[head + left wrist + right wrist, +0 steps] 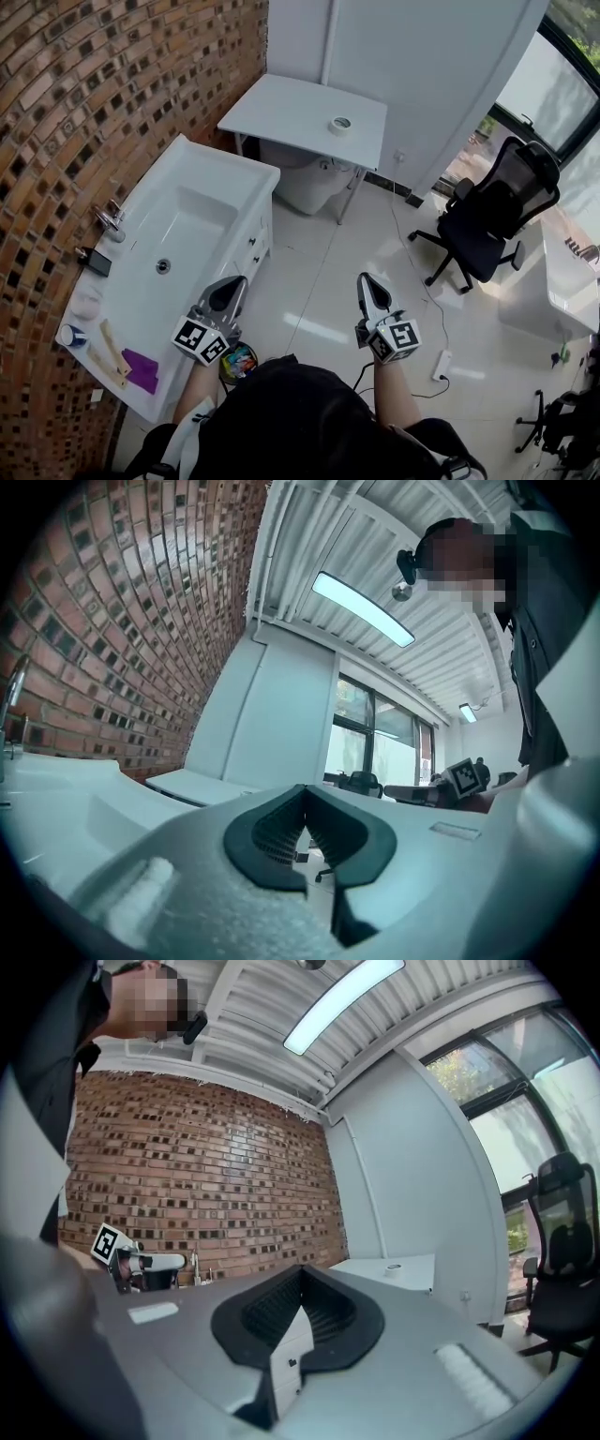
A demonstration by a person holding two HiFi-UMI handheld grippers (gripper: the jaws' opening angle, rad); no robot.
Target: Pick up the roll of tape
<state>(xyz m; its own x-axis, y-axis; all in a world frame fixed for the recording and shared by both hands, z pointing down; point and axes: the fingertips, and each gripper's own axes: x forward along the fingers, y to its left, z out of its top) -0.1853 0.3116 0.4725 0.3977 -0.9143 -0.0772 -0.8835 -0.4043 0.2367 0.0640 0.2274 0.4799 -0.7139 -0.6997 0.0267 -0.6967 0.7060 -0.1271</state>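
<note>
The roll of tape (pixel 340 125), a small white ring, lies on the white table (pixel 291 108) against the far wall. It also shows in the right gripper view as a tiny ring (pixel 393 1267) on the table's top. Both grippers are held level over the floor, far short of the table. My left gripper (pixel 234 283) points toward the table with its jaws together and nothing between them (pixel 305 792). My right gripper (pixel 367 281) is likewise shut and empty (pixel 300 1271). The tape cannot be made out in the left gripper view.
A white sink cabinet (pixel 246 192) stands along the brick wall on the left, with a purple cloth (pixel 142 367) and small items on its rim. A black office chair (pixel 487 225) stands at the right. A power strip (pixel 442 364) lies on the floor.
</note>
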